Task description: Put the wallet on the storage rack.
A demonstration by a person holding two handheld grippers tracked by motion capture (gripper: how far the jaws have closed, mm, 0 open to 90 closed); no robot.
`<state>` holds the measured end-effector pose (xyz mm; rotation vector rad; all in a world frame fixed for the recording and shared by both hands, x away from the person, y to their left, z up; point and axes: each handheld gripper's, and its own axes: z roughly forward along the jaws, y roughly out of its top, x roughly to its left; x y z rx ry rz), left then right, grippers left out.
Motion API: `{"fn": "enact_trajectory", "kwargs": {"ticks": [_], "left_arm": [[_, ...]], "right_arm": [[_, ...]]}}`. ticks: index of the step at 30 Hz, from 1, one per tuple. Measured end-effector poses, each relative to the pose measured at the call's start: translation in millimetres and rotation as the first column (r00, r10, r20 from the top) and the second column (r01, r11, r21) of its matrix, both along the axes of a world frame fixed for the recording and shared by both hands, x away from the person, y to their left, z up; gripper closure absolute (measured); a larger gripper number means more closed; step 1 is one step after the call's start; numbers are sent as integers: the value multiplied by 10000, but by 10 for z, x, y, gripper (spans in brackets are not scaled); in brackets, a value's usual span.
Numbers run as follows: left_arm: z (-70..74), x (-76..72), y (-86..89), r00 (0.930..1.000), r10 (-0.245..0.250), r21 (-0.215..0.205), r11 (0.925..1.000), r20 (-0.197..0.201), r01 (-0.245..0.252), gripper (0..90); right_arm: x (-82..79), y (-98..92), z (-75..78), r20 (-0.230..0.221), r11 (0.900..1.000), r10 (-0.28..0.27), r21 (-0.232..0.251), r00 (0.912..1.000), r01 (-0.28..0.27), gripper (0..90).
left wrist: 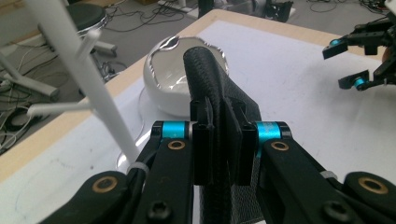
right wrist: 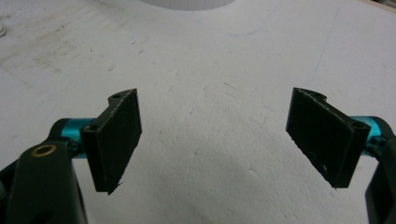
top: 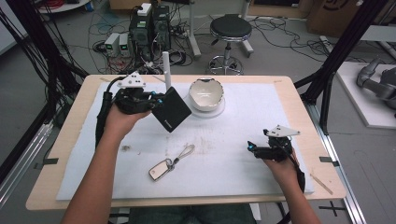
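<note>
Forearms come in from the near edge of the surface (top: 289, 100), which carries a white foam sheet (top: 233, 140). Nearest lies a silver key fob (top: 161, 170) with a loop strap, flat on the sheet between the two hands. To its right, the right gripper (top: 252, 148) hovers low over bare foam, its jaws spread wide with nothing between them. Farther back on the left, the left gripper (top: 156, 99) is pinching a black textured wallet (top: 172, 110) by one edge, jaws pressed on it, holding it tilted above the sheet. Just beyond the wallet sit a white bowl (top: 206, 93) and a thin white stand (top: 166, 70), near the far edge.
</note>
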<state>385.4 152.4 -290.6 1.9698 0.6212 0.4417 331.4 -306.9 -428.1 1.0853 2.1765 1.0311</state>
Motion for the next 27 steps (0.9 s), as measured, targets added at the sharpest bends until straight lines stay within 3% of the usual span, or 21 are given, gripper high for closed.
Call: {"fn": "enact_trajectory", "kwargs": {"ticks": [7, 14, 27], "left_arm": [[125, 41, -262, 9992, -392, 161, 9991, 41, 391, 817], [207, 178, -551, 9978, -660, 235, 9975, -73, 661, 817], [281, 466, -833, 9991, -377, 263, 9989, -171, 381, 816]], "right_arm": [[7, 10, -7, -32, 10000, 38, 25, 10000, -38, 183], [26, 36, -23, -80, 9998, 198, -31, 9998, -198, 183], [51, 108, -40, -178, 9987, 497, -65, 9986, -499, 183]]}}
